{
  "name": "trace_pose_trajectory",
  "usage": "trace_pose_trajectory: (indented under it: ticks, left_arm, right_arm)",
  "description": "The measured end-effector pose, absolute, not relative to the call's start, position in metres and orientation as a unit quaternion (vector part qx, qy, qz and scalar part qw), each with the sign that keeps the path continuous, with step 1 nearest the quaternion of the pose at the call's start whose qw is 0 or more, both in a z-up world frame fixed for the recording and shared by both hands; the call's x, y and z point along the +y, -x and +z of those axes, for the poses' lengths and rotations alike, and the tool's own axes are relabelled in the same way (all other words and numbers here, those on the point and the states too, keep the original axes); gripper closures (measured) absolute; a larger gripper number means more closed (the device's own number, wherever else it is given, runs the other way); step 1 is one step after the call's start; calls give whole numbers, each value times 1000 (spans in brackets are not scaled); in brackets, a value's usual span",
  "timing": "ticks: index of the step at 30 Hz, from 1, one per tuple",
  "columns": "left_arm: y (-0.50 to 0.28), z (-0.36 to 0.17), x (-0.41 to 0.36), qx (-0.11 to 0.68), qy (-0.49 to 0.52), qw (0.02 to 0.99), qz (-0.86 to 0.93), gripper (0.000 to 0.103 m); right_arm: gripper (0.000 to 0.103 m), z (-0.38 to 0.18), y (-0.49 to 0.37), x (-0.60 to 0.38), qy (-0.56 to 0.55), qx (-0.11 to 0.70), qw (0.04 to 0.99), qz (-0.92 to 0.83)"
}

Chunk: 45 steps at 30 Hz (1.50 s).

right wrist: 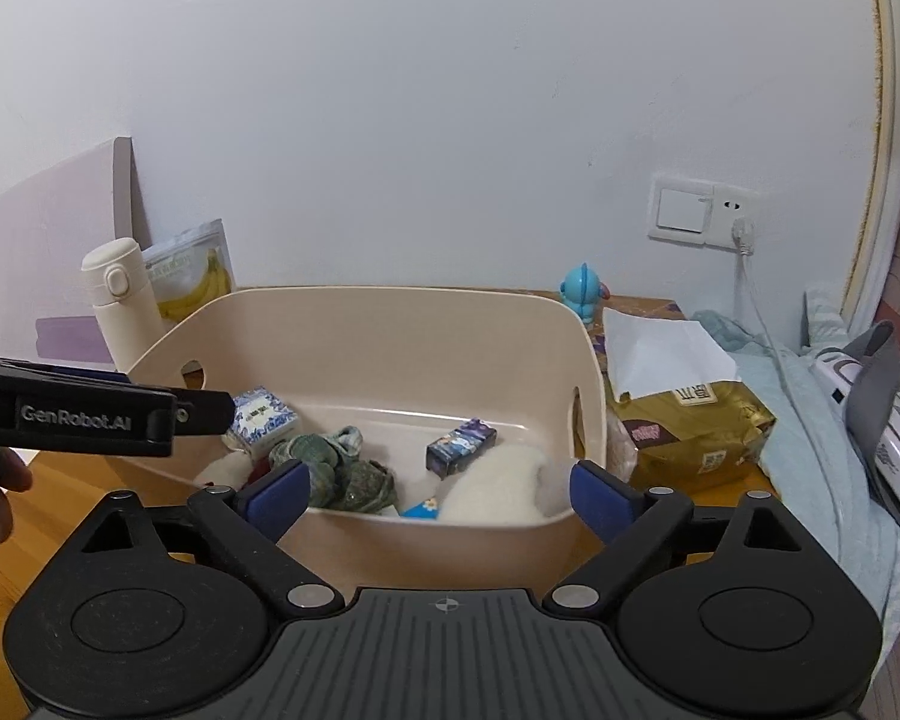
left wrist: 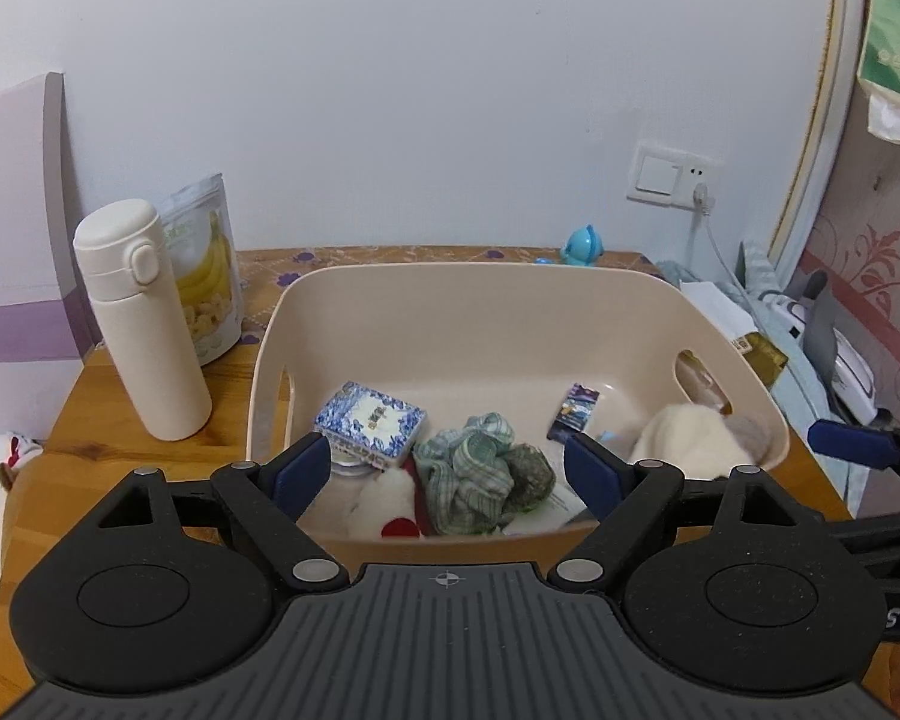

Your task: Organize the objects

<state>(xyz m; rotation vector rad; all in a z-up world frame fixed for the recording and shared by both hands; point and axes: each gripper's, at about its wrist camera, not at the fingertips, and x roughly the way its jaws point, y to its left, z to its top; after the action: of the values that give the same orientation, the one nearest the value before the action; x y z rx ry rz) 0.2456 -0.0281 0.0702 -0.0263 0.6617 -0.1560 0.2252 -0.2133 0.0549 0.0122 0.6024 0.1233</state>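
1. So, left wrist view: left gripper [left wrist: 447,468] hangs over the near rim of the beige bin [left wrist: 510,282], jaws spread wide, nothing between the pads. Looks like a release-and-clear pose, not a reach.
2. Inside the bin, near wall: blue-patterned box [left wrist: 371,423] at the left, crumpled green checked cloth [left wrist: 480,480] at the middle, white plush [left wrist: 684,438] at the right. Small dark carton [left wrist: 576,414] lies on the floor behind the cloth. All loose, dropped in rather than stacked.
3. Left of the bin on the wooden table [left wrist: 90,408]: cream flask [left wrist: 141,324] upright, banana-chip pouch [left wrist: 207,276] leaning on the wall behind it. Probably next candidates.
4. Right wrist view: right gripper [right wrist: 438,495] also sits at the bin's [right wrist: 390,306] near wall, jaws wide apart and empty.
5. Same contents visible: cloth [right wrist: 336,468], carton [right wrist: 461,447], plush [right wrist: 498,492].
6. Right of the bin, outside: gold packet [right wrist: 696,432] with white paper [right wrist: 660,354]; blue toy [right wrist: 582,288] behind the far right corner. Not yet binned.
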Motion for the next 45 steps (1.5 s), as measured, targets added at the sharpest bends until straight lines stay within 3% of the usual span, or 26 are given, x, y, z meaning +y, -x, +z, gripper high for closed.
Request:
trace_pose_trajectory:
  ticks: [45]
  left_arm:
    - [-95,63,-10,264,8,964,-36,16]
  right_arm:
    - [3,54,-98,-217,-29,275,960,51]
